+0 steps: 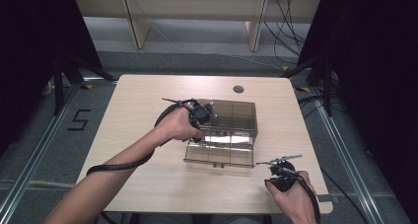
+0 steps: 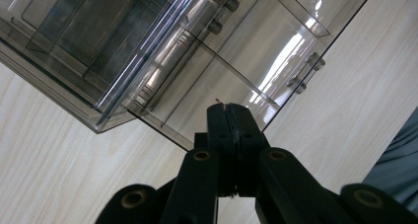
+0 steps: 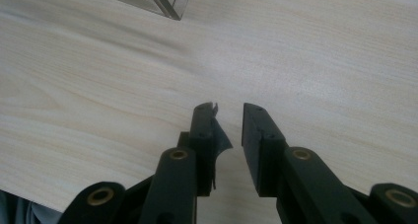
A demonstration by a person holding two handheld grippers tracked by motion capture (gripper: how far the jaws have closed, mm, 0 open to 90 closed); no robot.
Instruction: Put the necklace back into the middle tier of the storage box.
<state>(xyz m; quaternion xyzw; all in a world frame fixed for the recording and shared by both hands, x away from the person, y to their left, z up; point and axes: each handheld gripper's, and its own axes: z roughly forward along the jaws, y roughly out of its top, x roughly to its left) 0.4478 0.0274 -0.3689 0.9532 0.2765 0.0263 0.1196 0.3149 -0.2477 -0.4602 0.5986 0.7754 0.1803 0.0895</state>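
We find the clear drawer box [image 1: 224,130] on the table [image 1: 138,105], just beyond and to the right of the left gripper [image 1: 199,116], which sits at the box's left end. In the left gripper view, the box's pulled-out drawer [image 2: 256,61] lies directly ahead of the tips. The right gripper [image 1: 278,161] sits near the table's front edge, just right of the box's front corner [image 3: 170,2], apart from it.
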